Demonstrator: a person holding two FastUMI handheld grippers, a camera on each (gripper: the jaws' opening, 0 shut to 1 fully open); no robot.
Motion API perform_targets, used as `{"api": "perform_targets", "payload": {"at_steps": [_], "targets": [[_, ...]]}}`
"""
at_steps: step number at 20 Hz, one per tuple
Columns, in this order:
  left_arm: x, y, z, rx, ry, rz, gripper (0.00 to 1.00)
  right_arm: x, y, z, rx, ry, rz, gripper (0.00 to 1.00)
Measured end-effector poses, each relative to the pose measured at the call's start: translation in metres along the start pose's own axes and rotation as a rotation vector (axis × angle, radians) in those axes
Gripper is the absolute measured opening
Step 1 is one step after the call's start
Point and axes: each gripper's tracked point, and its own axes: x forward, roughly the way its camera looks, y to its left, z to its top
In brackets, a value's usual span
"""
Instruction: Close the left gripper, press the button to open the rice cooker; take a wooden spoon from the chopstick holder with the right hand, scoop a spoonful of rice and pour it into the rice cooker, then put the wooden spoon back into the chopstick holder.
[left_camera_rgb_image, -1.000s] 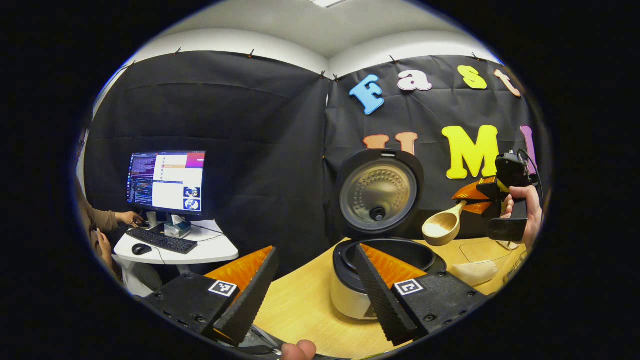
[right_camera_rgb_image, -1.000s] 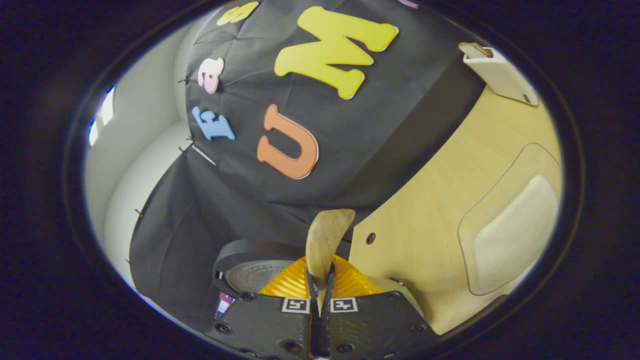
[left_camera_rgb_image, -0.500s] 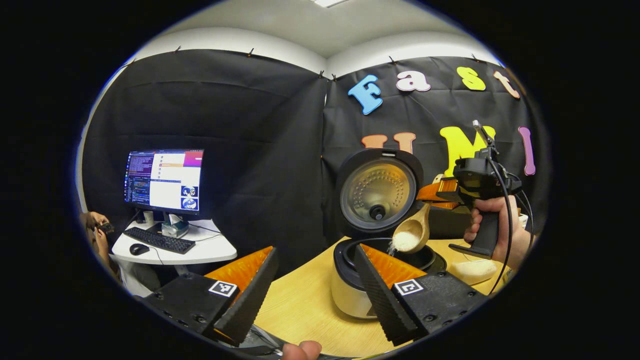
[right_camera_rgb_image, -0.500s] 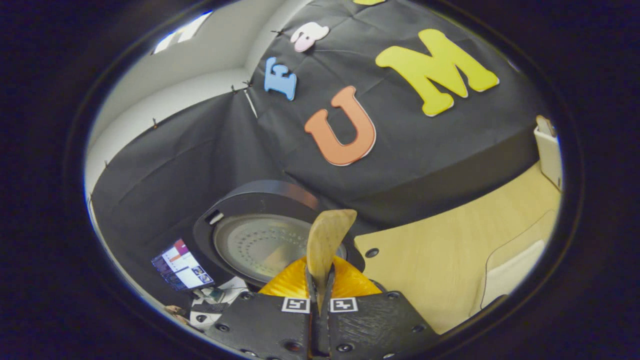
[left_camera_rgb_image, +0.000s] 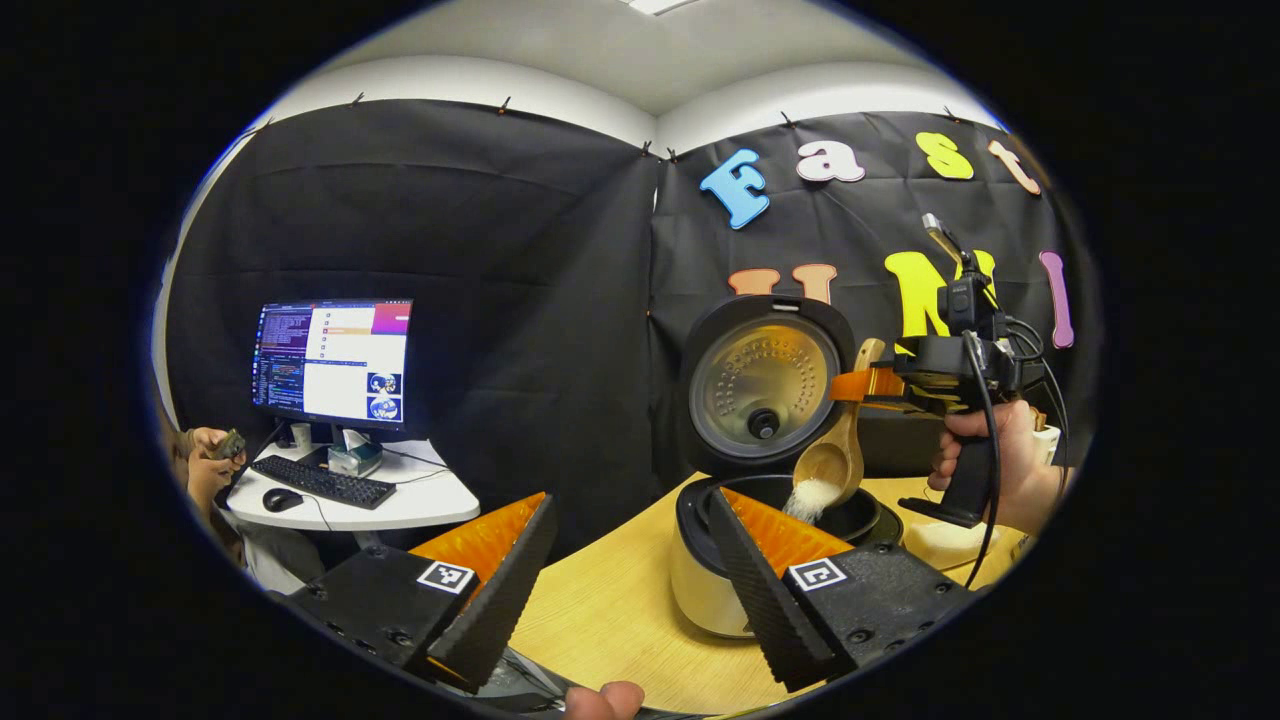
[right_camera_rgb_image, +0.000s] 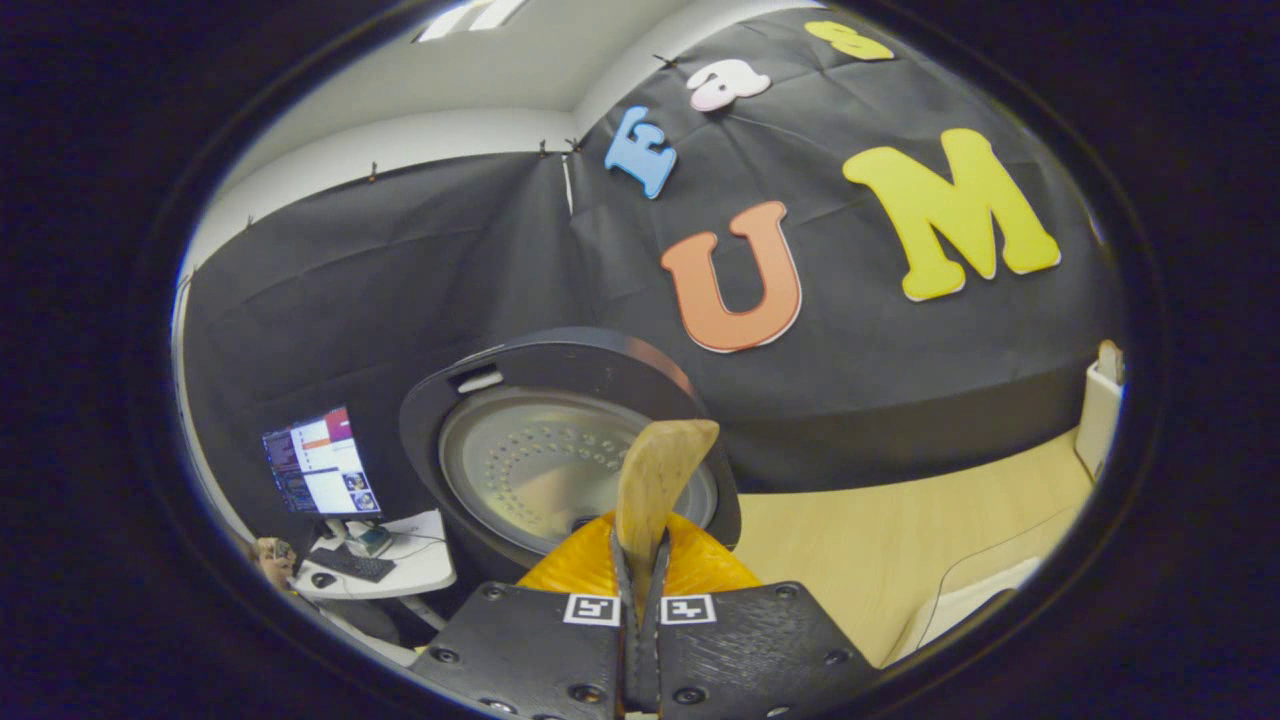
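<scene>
The right gripper (right_camera_rgb_image: 640, 590) has its fingers pressed tight on the handle of the wooden spoon (left_camera_rgb_image: 835, 455), whose bowl tips white rice (left_camera_rgb_image: 812, 497) into the open rice cooker (left_camera_rgb_image: 775, 520). The left gripper (left_camera_rgb_image: 630, 570) hangs near, jaws spread wide and empty. The cooker's lid (left_camera_rgb_image: 765, 385) stands upright behind the pot. All sits on a pale wooden table (left_camera_rgb_image: 610, 610). Far left, a monitor (left_camera_rgb_image: 332, 360), keyboard (left_camera_rgb_image: 320, 482) and mouse (left_camera_rgb_image: 282, 499) rest on a white desk (left_camera_rgb_image: 400, 505); no writing can be read.
</scene>
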Motion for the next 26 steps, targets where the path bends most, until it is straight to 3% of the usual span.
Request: {"api": "perform_targets", "payload": {"at_steps": [13,22,26], "targets": [[-0.002,-0.003,0.007,-0.029,-0.025,-0.017,0.98,-0.019,0.054,0.013,-0.480,-0.174,0.035,0.00],[-0.004,-0.003,0.009,-0.036,-0.036,-0.026,0.98,-0.020,0.053,0.014,-0.480,-0.167,0.050,0.00],[-0.006,-0.006,0.010,-0.042,-0.040,-0.047,0.98,-0.027,0.052,0.014,-0.401,-0.147,0.066,0.00]]}}
